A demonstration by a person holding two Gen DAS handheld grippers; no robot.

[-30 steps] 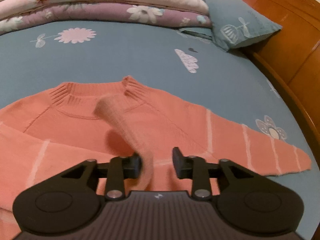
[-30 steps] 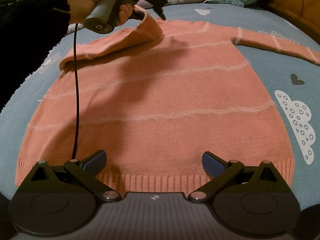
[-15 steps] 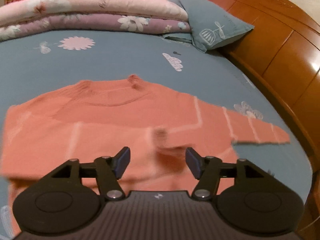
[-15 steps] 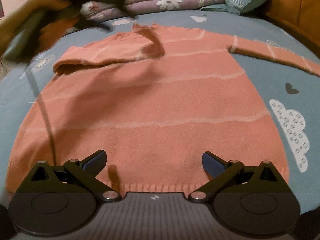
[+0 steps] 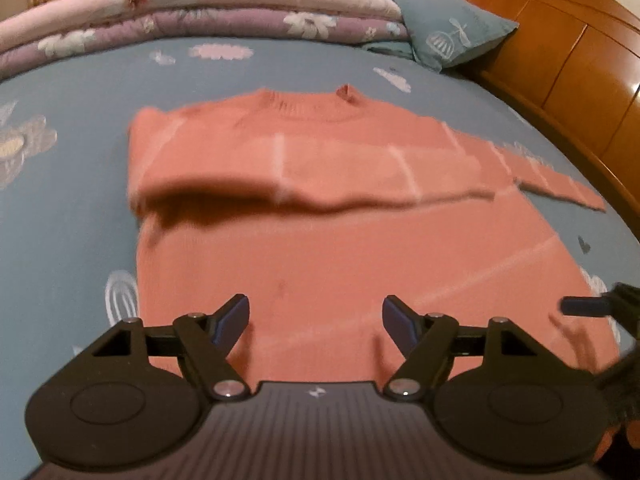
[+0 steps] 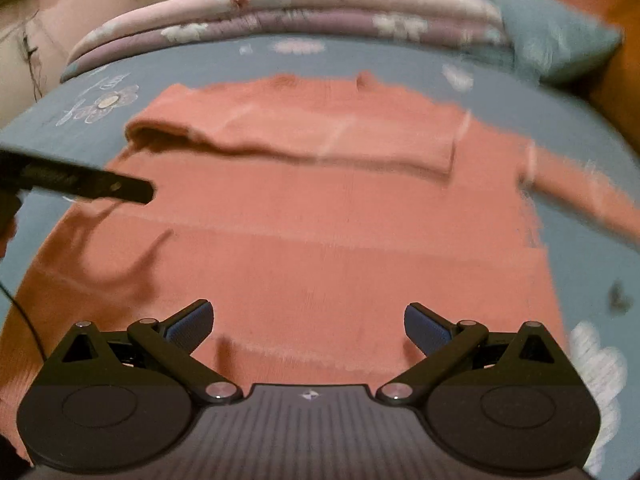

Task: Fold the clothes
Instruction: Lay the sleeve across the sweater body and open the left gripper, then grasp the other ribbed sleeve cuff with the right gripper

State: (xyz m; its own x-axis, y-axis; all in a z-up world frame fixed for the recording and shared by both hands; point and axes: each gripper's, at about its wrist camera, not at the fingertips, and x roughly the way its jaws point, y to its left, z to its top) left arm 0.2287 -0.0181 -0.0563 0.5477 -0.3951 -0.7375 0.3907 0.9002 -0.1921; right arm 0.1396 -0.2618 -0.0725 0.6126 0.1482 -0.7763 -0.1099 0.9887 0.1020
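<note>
Setting: bedroom; blue bedsheet with flower and cloud prints (image 5: 72,208) as work surface, orange-brown wooden headboard (image 5: 568,68) on the right, stacked pink and purple floral quilts (image 5: 192,12) at the far end w/ a blue printed pillow (image 5: 452,36) beside them.
L gripper: left gripper (image 5: 316,316) has just been opening; jaws now spread wide, nothing btwn them, hovering over the lower body of the garment.
R gripper: right gripper (image 6: 306,322) also spread wide, empty, above the hem area. One of its fingers shows at the right edge of the left wrist view; the left gripper's dark finger pokes in from the left of the right wrist view.
Garment: salmon-pink knit sweater with pale stripes (image 5: 360,248) lies flat on the sheet, collar toward the quilts, hem nearest both cams.
Folded sleeve: left-side sleeve (image 5: 280,168) lies across the chest, below the collar, edge a bit lifted and casting shadow.
Other sleeve: right-side sleeve (image 5: 556,180) stretched out toward the headboard, not yet folded.
Step (judgement): first sleeve fold looks done and released; approx a third along.
Next (judgement): right gripper needs to reach the outstretched sleeve near its cuff, pinch it, carry it across the chest over the first sleeve; then fold hem up.
Risk: loose knit may drag or bunch.
Writing/brands: none readable; only a small pale mark on each gripper body; both views motion-blurred.
</note>
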